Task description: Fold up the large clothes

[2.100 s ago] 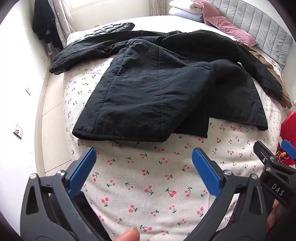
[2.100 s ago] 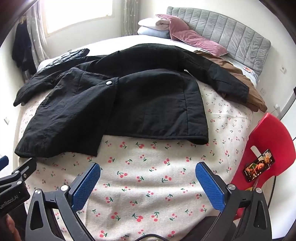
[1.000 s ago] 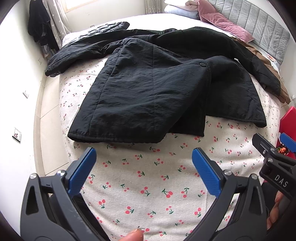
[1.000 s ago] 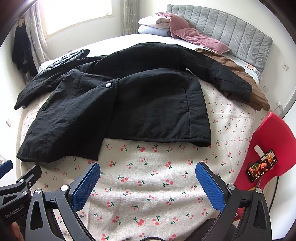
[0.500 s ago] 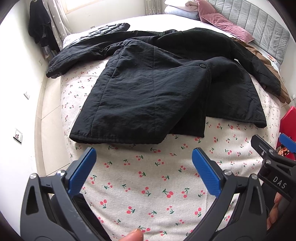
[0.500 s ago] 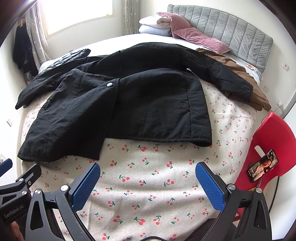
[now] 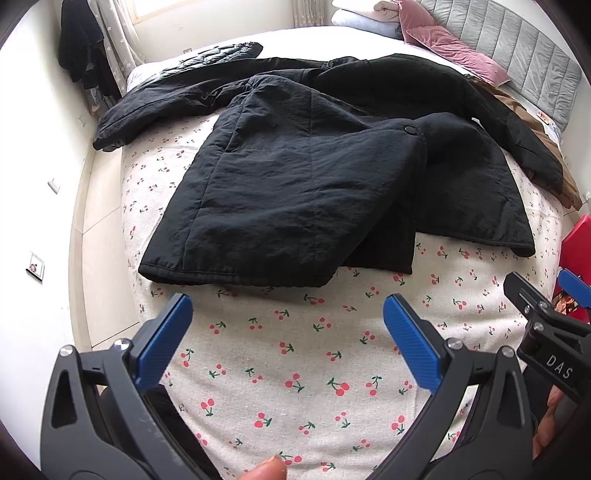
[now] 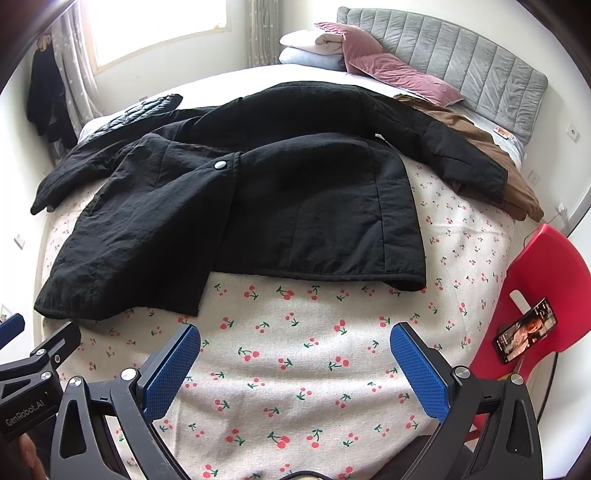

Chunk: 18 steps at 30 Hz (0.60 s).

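Black coat [image 7: 317, 192] spread on cherry-print bedspread [image 7: 295, 354], beyond wide-apart jaws.

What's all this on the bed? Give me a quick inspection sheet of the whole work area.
Surface: bed with cherry-print sheet.
Job's things: black coat spread flat, sleeves out, one front panel overlapping the other.
Clutter: brown garment under one sleeve; black puffer jacket; pink pillows; folded bedding.
Grippers: left gripper and right gripper both open, empty, short of the hem.
Cables: thin cable behind the chair.
Surroundings: red chair holding a phone; window.
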{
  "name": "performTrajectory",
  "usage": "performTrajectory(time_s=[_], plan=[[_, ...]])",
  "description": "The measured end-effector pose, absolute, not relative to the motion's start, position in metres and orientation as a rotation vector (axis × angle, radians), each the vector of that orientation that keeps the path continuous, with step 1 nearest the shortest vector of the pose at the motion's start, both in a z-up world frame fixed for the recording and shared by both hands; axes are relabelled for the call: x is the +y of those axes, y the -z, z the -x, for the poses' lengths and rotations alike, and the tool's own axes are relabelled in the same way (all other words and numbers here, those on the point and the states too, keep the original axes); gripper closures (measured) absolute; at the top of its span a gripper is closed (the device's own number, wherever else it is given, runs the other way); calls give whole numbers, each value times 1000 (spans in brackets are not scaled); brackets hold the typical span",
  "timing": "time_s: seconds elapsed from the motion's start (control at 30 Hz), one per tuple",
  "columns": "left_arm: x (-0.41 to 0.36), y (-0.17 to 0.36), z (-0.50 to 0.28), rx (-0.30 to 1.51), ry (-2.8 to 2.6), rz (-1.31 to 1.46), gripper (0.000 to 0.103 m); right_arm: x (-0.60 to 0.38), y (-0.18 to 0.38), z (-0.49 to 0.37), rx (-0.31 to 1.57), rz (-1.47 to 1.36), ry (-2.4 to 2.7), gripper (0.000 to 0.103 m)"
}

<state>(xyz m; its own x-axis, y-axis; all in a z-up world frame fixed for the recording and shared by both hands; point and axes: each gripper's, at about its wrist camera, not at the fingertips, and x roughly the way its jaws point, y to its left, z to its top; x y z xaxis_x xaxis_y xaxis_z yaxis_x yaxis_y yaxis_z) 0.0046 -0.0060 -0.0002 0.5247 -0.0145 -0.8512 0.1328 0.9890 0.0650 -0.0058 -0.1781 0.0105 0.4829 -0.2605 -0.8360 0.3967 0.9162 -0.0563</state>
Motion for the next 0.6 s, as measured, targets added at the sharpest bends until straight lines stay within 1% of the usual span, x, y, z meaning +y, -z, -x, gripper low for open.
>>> performTrajectory(time_s=[0.6], plan=[[-1, 0, -9, 1014, 76, -128, 0, -184, -9, -2, 992, -130, 405, 0]])
